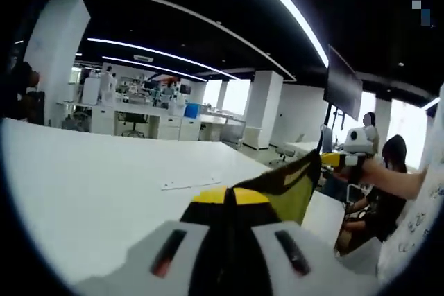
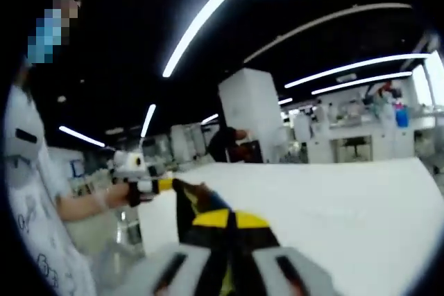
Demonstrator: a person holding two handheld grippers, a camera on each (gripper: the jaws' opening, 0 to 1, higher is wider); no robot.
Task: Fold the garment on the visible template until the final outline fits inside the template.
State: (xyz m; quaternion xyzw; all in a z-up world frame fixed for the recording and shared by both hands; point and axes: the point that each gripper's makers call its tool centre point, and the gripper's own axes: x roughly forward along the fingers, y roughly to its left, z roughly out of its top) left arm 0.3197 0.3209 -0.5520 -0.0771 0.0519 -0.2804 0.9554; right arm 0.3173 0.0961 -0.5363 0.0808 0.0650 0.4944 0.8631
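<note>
Both grippers pinch the garment, stretched in the air between them above the white surface. The left gripper and right gripper should keep the cloth taut and level while lowering it squarely.

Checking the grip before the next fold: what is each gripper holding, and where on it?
Both hold the dark garment, stretched in the air between them: the left gripper and right gripper each pinch an opposite edge.
</note>
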